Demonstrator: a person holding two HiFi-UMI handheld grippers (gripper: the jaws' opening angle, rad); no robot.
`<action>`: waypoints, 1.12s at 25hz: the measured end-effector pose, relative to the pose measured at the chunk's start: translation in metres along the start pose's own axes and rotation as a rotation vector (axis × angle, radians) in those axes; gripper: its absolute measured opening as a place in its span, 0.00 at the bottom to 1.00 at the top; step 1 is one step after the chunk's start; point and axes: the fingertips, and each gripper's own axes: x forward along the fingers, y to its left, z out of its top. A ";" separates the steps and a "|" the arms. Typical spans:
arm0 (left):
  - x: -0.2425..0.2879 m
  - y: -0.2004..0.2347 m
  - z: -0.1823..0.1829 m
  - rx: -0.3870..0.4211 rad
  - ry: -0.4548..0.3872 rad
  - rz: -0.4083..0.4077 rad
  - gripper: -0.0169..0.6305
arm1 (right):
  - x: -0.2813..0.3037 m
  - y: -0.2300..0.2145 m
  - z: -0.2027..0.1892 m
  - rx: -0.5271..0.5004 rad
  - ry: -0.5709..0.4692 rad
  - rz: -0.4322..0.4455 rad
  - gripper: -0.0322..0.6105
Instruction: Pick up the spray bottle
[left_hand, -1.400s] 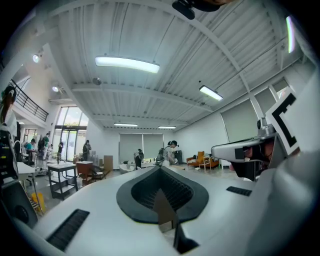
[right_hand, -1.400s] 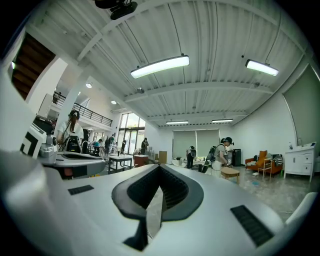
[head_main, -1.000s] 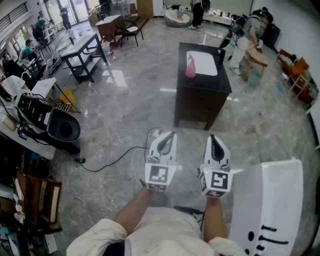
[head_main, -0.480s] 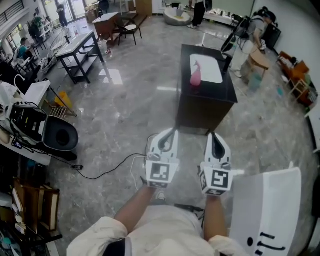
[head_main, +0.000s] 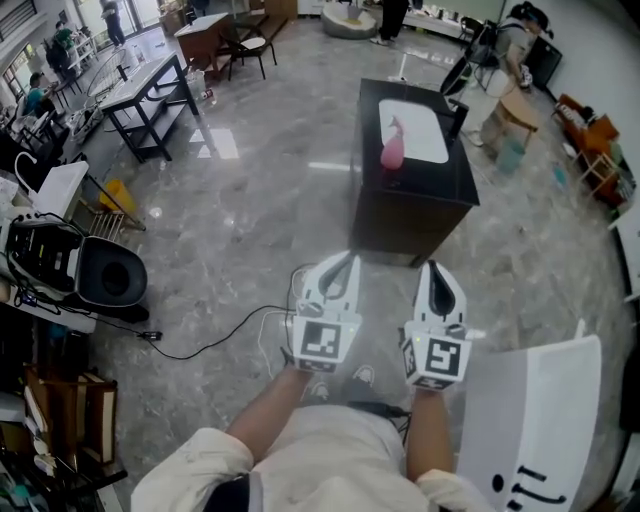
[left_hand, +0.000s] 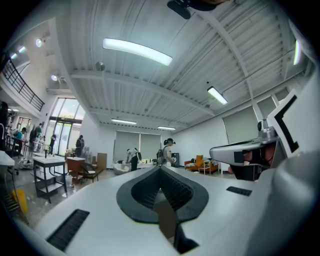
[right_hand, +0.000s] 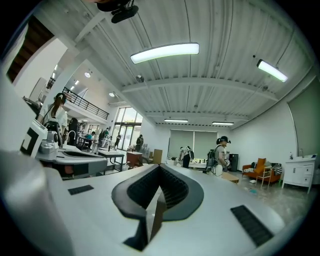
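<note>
Bottle (head_main: 392, 150) is standing by the table's (head_main: 412, 215) left edge; left gripper (head_main: 346, 262) and right gripper (head_main: 432, 270) are hovering well short, jaws closed, empty.

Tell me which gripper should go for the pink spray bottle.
Right, barely: the pink spray bottle stands on the black table almost midway ahead of the shut left gripper and right gripper, both far short of it.

Black table (head_main: 432, 186) bears white mat (head_main: 426, 128); pink spray bottle (head_main: 392, 151) at mat's left edge.
</note>
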 end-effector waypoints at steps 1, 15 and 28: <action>0.005 0.001 -0.002 -0.004 0.005 0.000 0.03 | 0.005 -0.005 -0.001 0.001 -0.001 -0.005 0.06; 0.139 -0.021 0.011 0.029 -0.007 0.007 0.03 | 0.103 -0.099 -0.002 0.040 -0.052 0.022 0.06; 0.251 -0.038 0.015 0.039 -0.008 0.075 0.03 | 0.188 -0.187 -0.016 0.072 -0.065 0.082 0.06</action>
